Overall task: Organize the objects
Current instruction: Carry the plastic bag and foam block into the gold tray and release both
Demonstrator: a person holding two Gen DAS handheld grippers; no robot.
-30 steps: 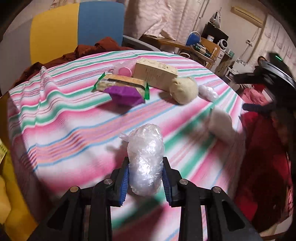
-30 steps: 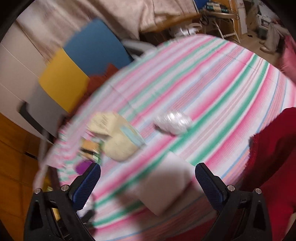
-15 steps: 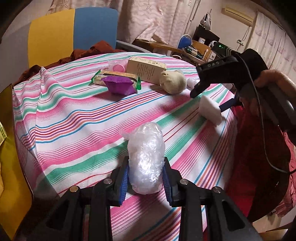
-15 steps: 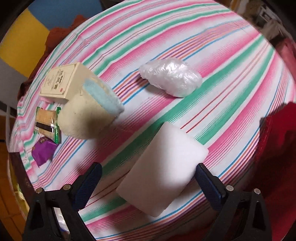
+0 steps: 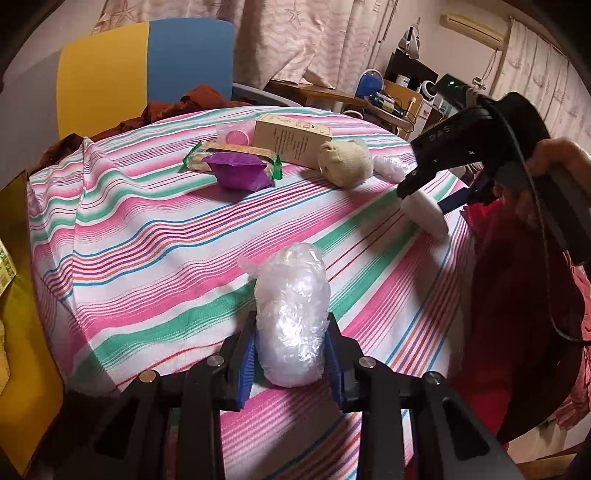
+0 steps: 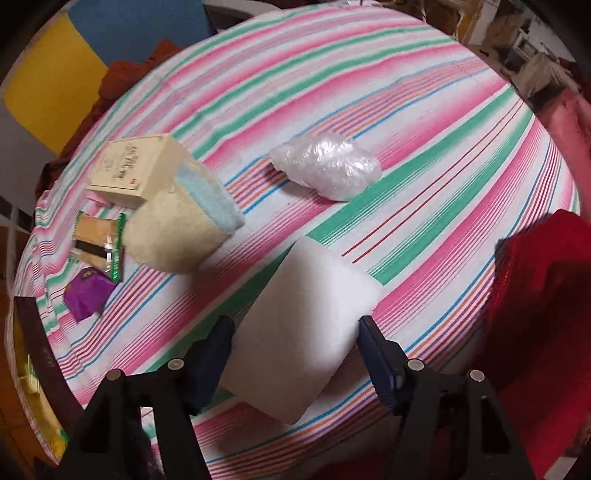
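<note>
Crinkled clear plastic bundle [image 5: 291, 325] sits pinched between the blue pads of the left tool [image 5: 291, 363], low over the striped tabletop [image 5: 147, 236]. The right tool [image 6: 295, 354] brackets a white foam block [image 6: 299, 325] lying on the cloth; its pads seem to touch the block's sides, though blur hides the contact. A second plastic bundle [image 6: 327, 166] lies beyond.

A lived-in room around the striped cloth

Behind the worktop [image 5: 122, 236] stands a chair [image 5: 147, 70] with a yellow and blue back, a rust-brown garment [image 5: 173, 107] heaped on its seat. Pale star-patterned curtains [image 5: 295, 40] hang beyond. A cluttered wooden desk [image 5: 373, 99] sits further back, and an air conditioner [image 5: 471, 23] is mounted high on the wall.
</note>
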